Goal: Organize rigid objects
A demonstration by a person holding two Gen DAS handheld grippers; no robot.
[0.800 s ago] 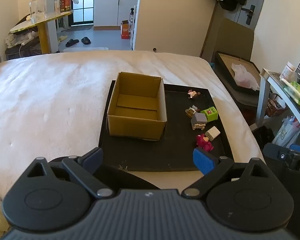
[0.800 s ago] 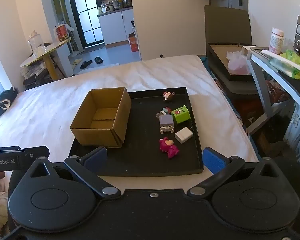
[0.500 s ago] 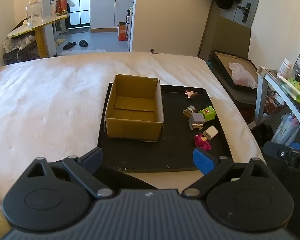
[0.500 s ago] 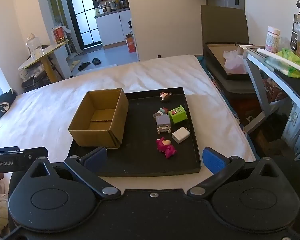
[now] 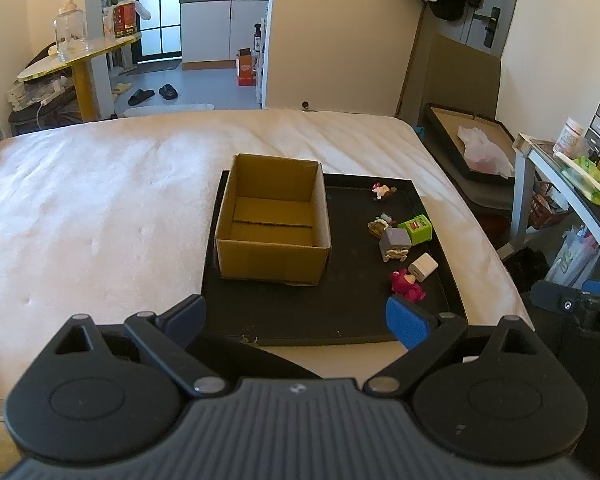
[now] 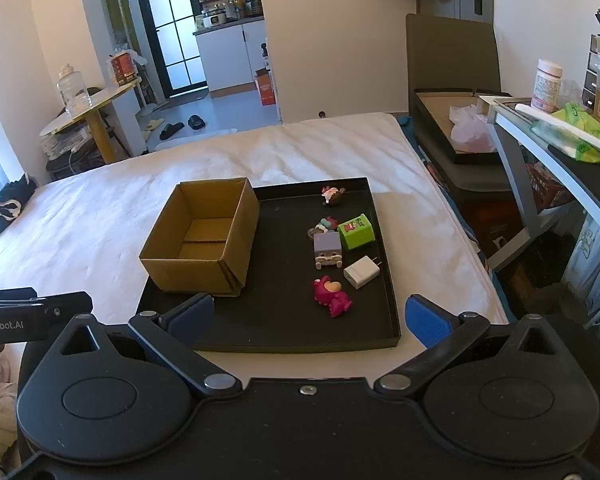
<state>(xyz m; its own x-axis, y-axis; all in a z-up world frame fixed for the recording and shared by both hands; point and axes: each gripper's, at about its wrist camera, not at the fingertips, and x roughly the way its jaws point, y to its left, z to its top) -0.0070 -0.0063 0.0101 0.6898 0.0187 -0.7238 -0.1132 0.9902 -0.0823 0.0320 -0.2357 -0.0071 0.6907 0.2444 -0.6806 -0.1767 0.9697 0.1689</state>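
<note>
We are backing both spread, empty grippers [image 5: 296, 316] [image 6: 308, 316] off; toys at three o'clock of the box [image 6: 200, 236] are still awaiting sorting.

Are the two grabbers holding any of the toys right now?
No. The left gripper and the right gripper are both open and empty; the toys lie on the black tray.

My matt black plastic gripper [image 6: 307, 316] with ribbed blue pads [image 6: 424, 320] faces a rough brown cardboard box [image 6: 198, 268], a matt black tray [image 6: 284, 320] and quilted white cloth mattress [image 6: 80, 224].
</note>
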